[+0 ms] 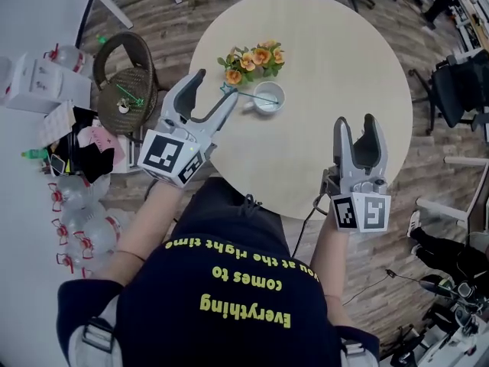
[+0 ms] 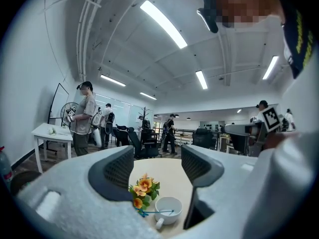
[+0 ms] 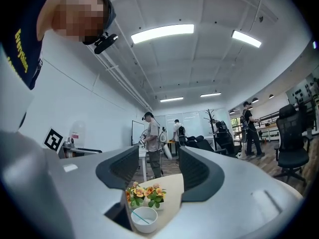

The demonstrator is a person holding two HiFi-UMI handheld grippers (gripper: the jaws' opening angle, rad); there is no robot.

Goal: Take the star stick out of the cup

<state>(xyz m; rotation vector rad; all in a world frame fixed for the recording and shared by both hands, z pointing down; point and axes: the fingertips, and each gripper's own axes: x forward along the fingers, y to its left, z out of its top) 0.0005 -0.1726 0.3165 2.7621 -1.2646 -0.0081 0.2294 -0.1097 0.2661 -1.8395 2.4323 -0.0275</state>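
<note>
Hovering over round table (image 1: pixel 344 67): left gripper (image 1: pixel 216 85) released, empty, just left of white cup (image 1: pixel 269 98); right gripper (image 1: pixel 355 122) released, near edge. Risks: jaw nudging orange flowers (image 1: pixel 256 58), tipping cup; thin star stick (image 1: pixel 252 95), resting across cup rim, slipping pinch.

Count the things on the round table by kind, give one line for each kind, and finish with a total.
white cup: 1
star stick, lying across the cup: 1
bunch of orange flowers: 1
Total: 3
</note>
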